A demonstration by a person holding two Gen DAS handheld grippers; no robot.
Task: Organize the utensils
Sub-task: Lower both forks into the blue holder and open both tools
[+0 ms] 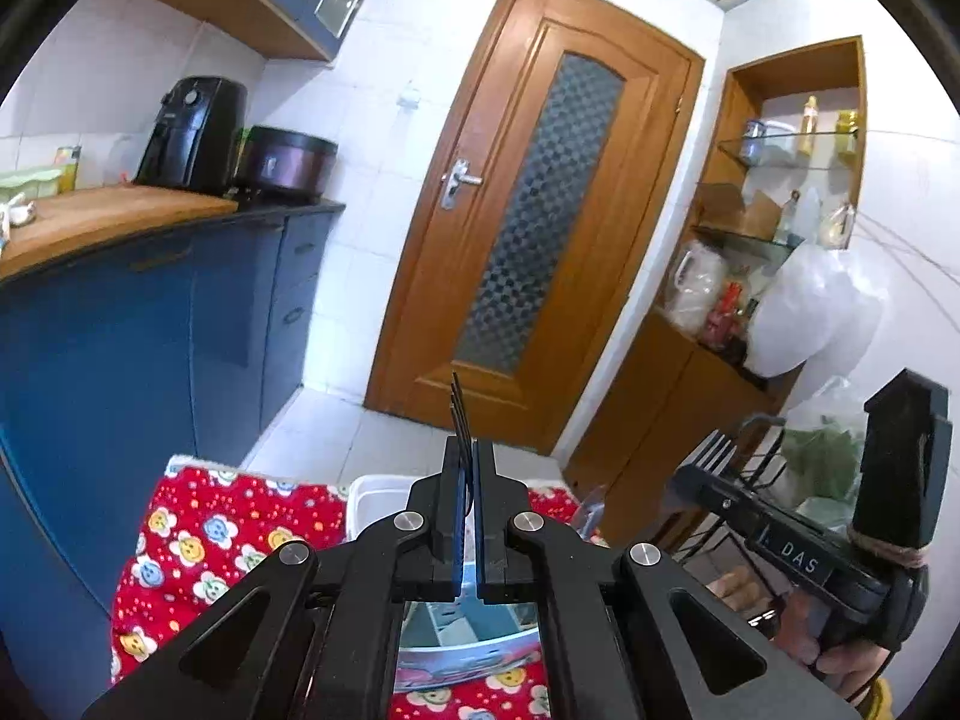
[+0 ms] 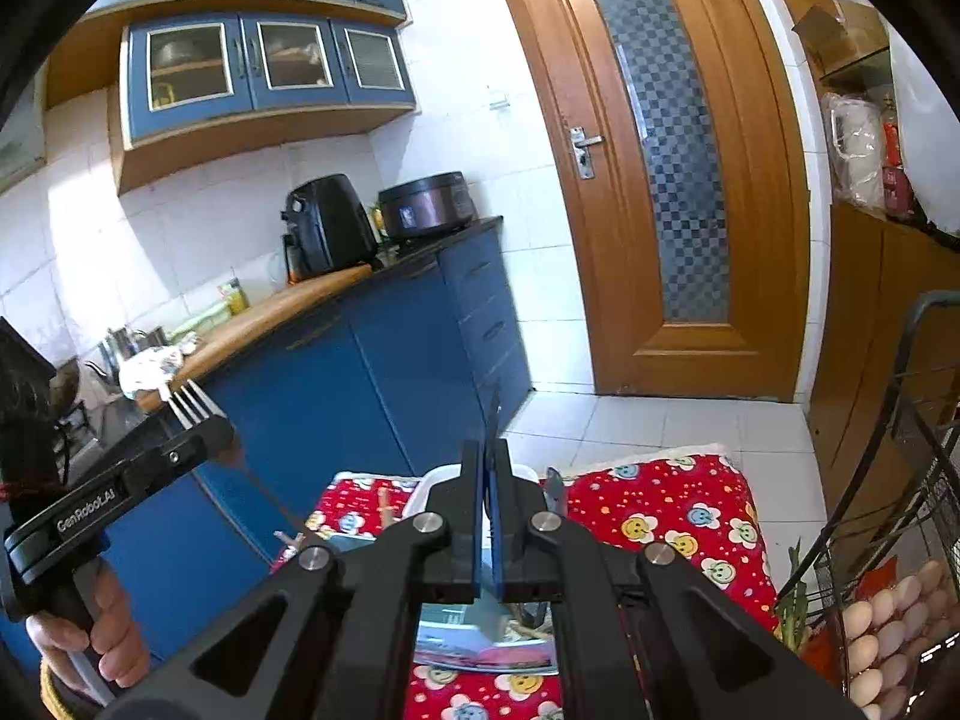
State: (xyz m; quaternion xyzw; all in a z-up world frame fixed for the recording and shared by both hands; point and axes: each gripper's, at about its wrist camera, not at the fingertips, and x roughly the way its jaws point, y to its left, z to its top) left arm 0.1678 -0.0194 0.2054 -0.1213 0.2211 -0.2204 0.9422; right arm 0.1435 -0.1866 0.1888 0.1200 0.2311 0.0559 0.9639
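Mid-task: left tongs (image 1: 469, 483) clamp a fork (image 1: 461, 414), right tongs (image 2: 489, 492) clamp another fork (image 2: 493, 420), both raised above the white tray (image 2: 433, 478) on the red cloth (image 2: 672, 510) (neither placed). Rest of the utensils: can't tell.

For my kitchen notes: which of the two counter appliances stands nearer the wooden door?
The low, round brownish cooker; the tall black air fryer stands beyond it, farther from the door.
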